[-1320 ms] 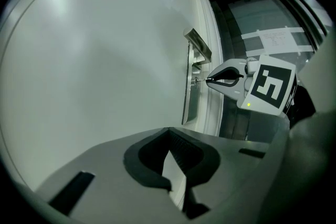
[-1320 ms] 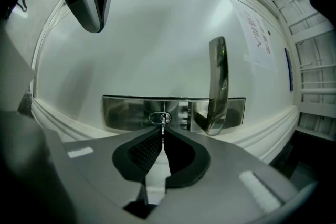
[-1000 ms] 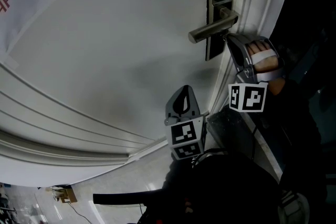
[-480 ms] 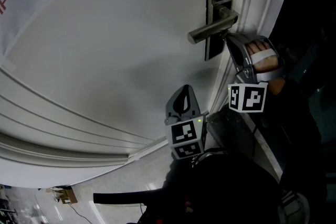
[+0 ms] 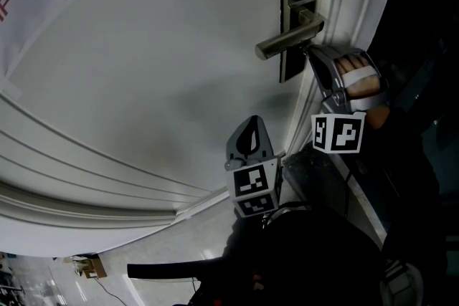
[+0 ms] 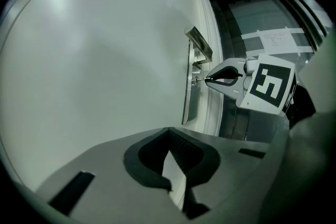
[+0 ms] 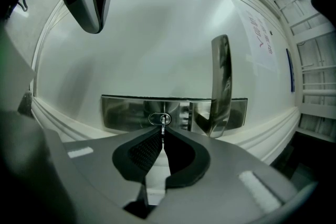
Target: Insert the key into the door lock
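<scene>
Pinching the key (image 7: 163, 125) between the right gripper (image 7: 163, 132) jaws, blade straight ahead to suit the keyhole (image 7: 154, 119), tip at its mouth in the lock plate (image 7: 123, 113) beside the handle (image 7: 220, 76). Holding the left gripper (image 6: 169, 134) closed on nothing, low, clear of the lock.

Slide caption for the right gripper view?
Right claw shut on the key, its tip at the keyhole of the door lock plate, beside the lever handle.

The lock plate (image 7: 126, 113), its lever handle (image 7: 221, 78) and the key (image 7: 164, 124) are shiny metal. The door (image 7: 157, 29) around the plate looks smooth.
</scene>
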The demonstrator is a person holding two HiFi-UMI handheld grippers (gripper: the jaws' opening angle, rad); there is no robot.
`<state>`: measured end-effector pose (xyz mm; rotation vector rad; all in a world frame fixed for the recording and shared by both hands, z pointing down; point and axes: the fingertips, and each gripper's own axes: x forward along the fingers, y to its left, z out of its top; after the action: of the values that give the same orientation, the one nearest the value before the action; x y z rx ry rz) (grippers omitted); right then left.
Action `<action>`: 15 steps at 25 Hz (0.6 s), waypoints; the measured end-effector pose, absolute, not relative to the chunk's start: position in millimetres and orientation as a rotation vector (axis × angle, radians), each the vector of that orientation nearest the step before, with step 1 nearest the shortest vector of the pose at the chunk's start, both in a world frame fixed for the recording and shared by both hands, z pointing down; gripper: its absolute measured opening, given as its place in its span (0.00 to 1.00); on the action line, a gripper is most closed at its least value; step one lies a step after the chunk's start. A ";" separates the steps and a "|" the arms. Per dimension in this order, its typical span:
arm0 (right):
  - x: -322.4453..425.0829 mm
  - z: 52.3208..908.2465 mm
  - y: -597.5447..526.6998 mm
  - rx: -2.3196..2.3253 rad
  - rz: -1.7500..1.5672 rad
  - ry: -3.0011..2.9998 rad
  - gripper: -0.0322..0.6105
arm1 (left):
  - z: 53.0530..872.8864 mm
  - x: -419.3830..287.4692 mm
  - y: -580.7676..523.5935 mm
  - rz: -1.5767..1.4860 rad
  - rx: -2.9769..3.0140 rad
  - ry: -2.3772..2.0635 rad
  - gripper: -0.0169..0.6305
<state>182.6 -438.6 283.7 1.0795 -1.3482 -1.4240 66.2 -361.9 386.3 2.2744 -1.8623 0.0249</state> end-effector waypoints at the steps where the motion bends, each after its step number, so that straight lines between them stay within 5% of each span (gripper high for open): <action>1: 182.5 283.6 -438.7 1.079 -1.424 -1.348 0.07 | 386.2 66.3 -361.9 0.025 2.274 -1.862 0.03; 15: 181.3 283.3 -440.5 1.074 -1.425 -1.337 0.07 | 386.6 68.0 -362.5 0.016 2.274 -1.856 0.03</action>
<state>181.3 -440.5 283.3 1.0744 -1.3373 -1.4248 68.0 -362.5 386.6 2.2737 -1.8556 0.0160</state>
